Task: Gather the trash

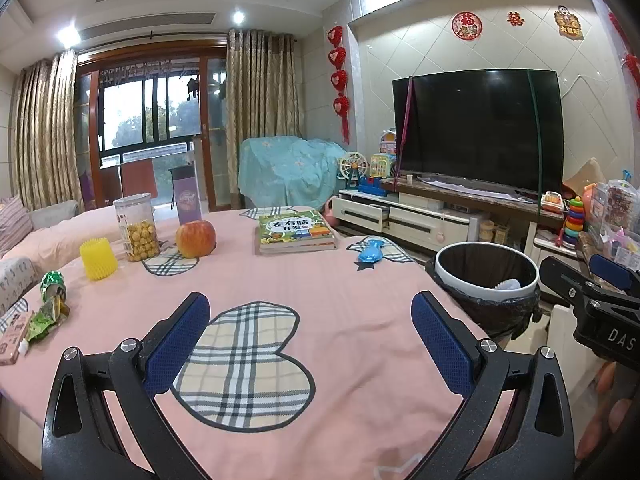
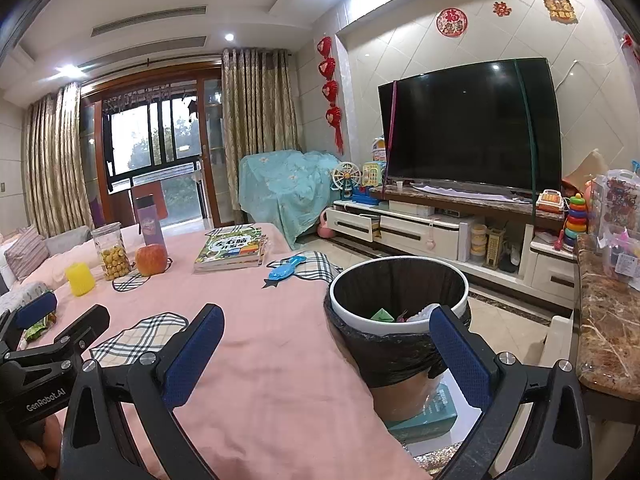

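Crumpled green wrappers [image 1: 48, 314] and a green foil cup [image 1: 52, 283] lie at the left edge of the pink-clothed table [image 1: 328, 276], next to a pink packet [image 1: 16, 336]. A yellow foam sleeve [image 1: 98, 258] stands further back. My left gripper [image 1: 312, 312] hovers open over a plaid heart patch, holding nothing. The black-lined white trash bin [image 2: 348, 314] stands off the table's right edge with a green scrap [image 2: 382, 314] and white foam [image 2: 422, 312] inside. My right gripper [image 2: 326, 316] is open and empty at the bin's near rim. The left gripper [image 2: 74, 308] also shows at the left of the right wrist view.
On the table stand a jar of yellow snack balls [image 1: 138, 232], an apple [image 1: 195, 238], a purple bottle [image 1: 187, 198], stacked books [image 1: 296, 232] and a blue toy [image 1: 370, 251]. A TV [image 1: 480, 128] on a cabinet is behind; a marble counter [image 2: 608, 320] sits right of the bin.
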### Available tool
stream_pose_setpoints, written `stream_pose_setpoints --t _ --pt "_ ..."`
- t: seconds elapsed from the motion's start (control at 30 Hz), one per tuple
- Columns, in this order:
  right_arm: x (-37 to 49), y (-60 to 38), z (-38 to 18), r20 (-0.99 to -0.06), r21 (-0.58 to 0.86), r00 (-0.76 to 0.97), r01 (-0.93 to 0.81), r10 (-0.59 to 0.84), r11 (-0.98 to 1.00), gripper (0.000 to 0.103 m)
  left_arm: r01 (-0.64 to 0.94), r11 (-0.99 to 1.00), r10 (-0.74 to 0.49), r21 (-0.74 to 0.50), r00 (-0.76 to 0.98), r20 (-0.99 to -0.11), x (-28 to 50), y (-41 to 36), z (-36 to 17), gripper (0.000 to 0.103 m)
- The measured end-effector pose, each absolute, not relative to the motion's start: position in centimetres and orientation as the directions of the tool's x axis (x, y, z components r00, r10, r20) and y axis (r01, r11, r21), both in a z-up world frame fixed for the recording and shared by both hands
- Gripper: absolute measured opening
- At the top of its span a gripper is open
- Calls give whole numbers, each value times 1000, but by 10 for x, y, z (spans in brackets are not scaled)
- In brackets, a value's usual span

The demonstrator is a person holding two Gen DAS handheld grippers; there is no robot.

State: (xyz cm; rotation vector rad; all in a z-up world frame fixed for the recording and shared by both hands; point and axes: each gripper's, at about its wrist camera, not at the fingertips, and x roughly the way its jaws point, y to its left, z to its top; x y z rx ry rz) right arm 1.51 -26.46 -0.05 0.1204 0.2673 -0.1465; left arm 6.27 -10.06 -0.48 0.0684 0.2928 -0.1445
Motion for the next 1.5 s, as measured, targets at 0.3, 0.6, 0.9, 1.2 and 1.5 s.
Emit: stream_pose_setpoints --t 0.3,0.6,0.9,1.2,1.5 --pt "14 -264 -1 -268 103 956 154 -122 983 103 152 987 -131 47 946 -297 63 -101 -6 103" --pt "14 -264 -1 -266 103 956 152 -120 983 103 150 988 -129 48 945 -300 63 -99 -6 103" --pt "12 -263 0 -262 107 958 148 -116 983 103 150 987 -129 48 945 -300 64 -99 -6 103" --pt "13 -262 1 -266 110 957 147 -113 983 103 153 987 -132 50 944 -301 64 -98 -5 103" --pt "13 -262 1 -266 111 958 145 -111 983 103 152 987 -130 52 944 -303 67 -96 -5 103"
